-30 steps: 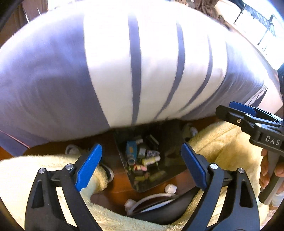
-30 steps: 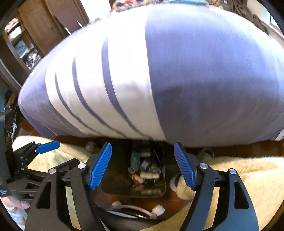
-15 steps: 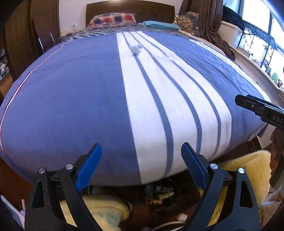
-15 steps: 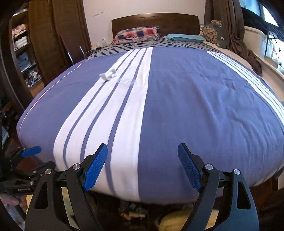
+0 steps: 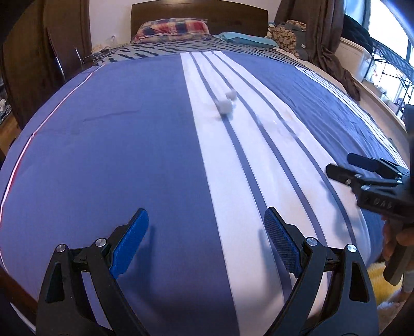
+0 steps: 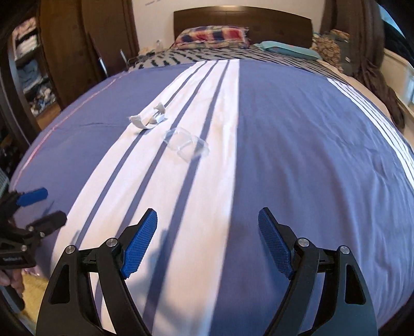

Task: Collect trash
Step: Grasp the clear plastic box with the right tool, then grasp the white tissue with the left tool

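Trash lies on the white stripes of a blue bedspread (image 6: 297, 144). In the right wrist view I see crumpled white paper scraps (image 6: 148, 119) and a clear plastic wrapper (image 6: 186, 144) just right of them. In the left wrist view the scraps show as blurred white wads (image 5: 225, 103), with the faint clear wrapper (image 5: 280, 128) to their right. My left gripper (image 5: 204, 241) is open and empty above the near end of the bed (image 5: 116, 155). My right gripper (image 6: 207, 239) is open and empty too, well short of the trash. Each gripper shows at the other view's edge.
A dark wooden headboard (image 6: 240, 19) and a plaid pillow (image 6: 212, 36) stand at the far end. A wardrobe (image 6: 62, 51) stands left of the bed. Clothes and curtains (image 5: 333, 49) hang at the right. A yellow fluffy rug (image 5: 383, 287) lies by the bed's foot.
Both grippers rose from the floor by the bed's foot, where a bin of trash and a yellow rug showed, to above the bedspread. Both stayed open.
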